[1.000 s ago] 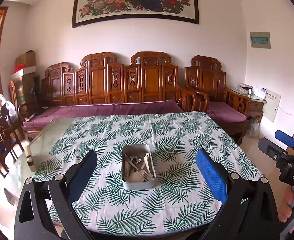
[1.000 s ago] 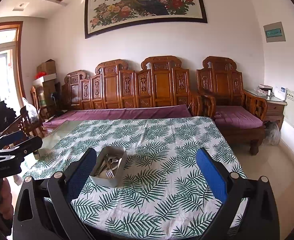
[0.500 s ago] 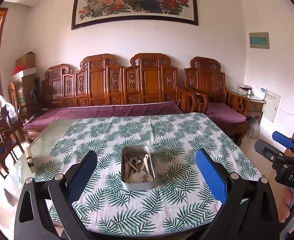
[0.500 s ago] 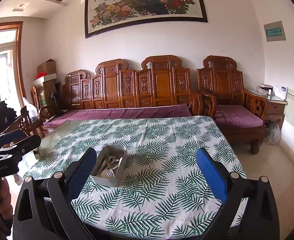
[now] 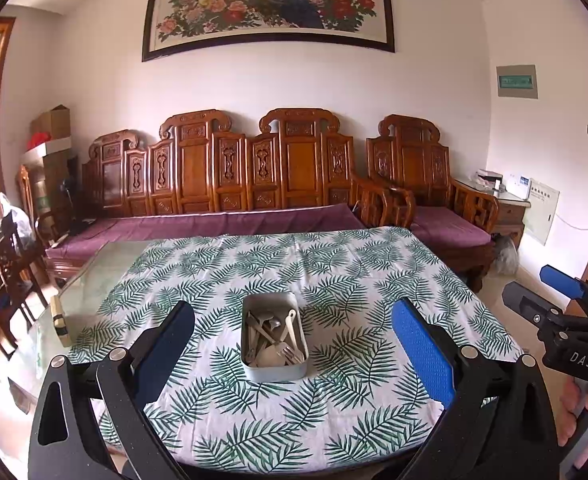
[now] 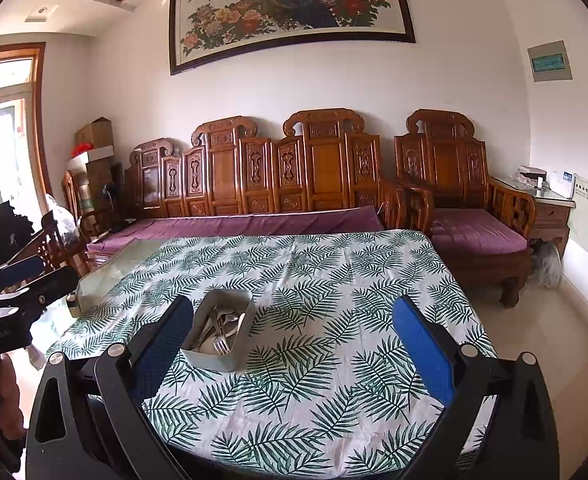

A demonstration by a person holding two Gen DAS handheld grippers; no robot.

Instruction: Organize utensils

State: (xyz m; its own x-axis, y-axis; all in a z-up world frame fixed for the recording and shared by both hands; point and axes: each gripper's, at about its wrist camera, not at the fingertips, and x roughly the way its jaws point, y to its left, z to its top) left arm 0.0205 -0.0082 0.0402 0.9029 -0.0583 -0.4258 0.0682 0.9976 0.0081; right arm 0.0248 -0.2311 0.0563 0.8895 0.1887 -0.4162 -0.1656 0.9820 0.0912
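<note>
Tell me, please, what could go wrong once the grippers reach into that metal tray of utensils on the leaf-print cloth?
1. The utensils lie tangled in the metal tray, so a pinch may lift several at once or drop one.
2. The tray sits loose on the tablecloth, so a push could slide it or bunch the fabric.
3. Both open grippers, left gripper and right gripper, point toward the same tray and might collide.
</note>
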